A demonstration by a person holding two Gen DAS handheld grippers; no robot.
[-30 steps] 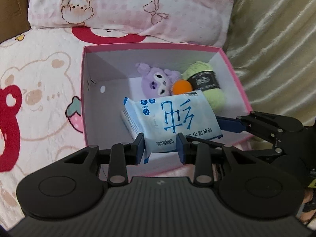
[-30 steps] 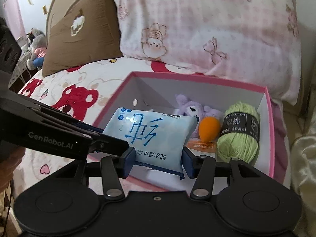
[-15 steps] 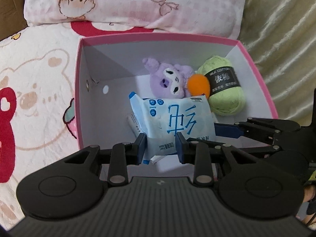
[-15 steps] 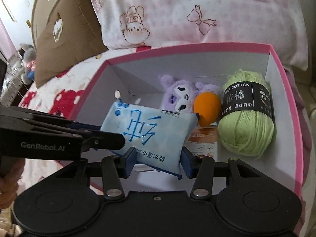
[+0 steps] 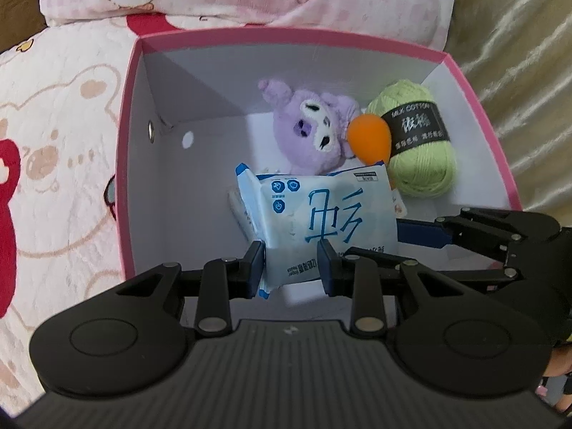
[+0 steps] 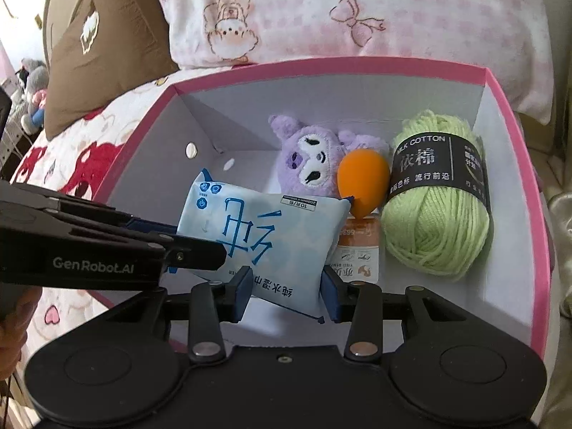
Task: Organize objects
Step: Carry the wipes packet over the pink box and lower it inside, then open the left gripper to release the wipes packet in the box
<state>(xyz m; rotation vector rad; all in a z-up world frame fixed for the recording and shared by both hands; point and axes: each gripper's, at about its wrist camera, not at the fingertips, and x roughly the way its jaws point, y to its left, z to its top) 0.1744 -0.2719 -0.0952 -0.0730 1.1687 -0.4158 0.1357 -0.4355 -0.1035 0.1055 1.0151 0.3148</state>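
A light blue wet-wipes pack point(image 5: 321, 218) hangs inside the pink-rimmed white box point(image 5: 127, 136). My left gripper point(image 5: 290, 268) is shut on its near edge, and my right gripper point(image 6: 284, 295) is shut on its other edge. The pack point(image 6: 264, 236) is tilted, low over the box floor. The right gripper point(image 5: 429, 234) reaches in from the right in the left wrist view, and the left gripper point(image 6: 178, 246) comes in from the left in the right wrist view.
In the box point(image 6: 514, 164) lie a purple plush point(image 6: 314, 159), an orange egg-shaped sponge point(image 6: 363, 180), a green yarn ball point(image 6: 436, 193) and a small orange-white packet point(image 6: 359, 254). Pink pillow point(image 6: 321, 10) behind, brown cushion point(image 6: 96, 39) left, beige curtain point(image 5: 518, 35) right.
Both grippers have moved forward and down with the wipes pack, from above the box's near rim to deeper inside the box, closer to the plush and sponge.
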